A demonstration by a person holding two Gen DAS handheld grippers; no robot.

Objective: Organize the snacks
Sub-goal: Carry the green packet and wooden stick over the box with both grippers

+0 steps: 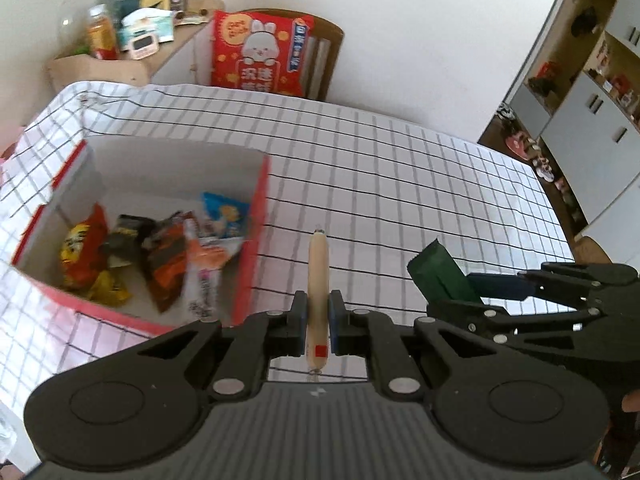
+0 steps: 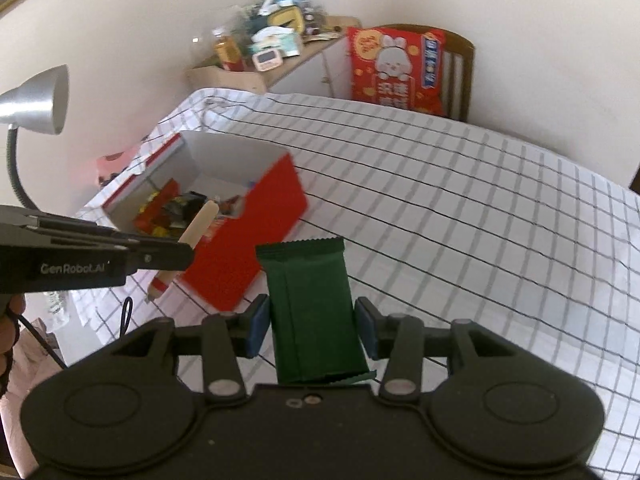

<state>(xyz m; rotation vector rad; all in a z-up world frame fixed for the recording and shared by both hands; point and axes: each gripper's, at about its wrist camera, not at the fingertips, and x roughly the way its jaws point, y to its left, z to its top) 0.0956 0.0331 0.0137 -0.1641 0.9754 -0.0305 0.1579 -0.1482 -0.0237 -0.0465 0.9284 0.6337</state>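
Left claw [image 1: 317, 322] clamped on sausage [image 1: 318, 276], right claw [image 2: 313, 330] clamped on green pack [image 2: 314, 312], box [image 1: 256, 240] ahead-left, nearer left claw, sausage axis pointing forward.

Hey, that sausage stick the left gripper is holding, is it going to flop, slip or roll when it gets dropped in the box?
The sausage stick juts straight out of the left gripper without sagging, so probably fairly stiff. Its casing looks smooth, so it may slip if the hold loosens. Being round and slim, it would likely roll on bare cloth, less so among the packets in the red box.
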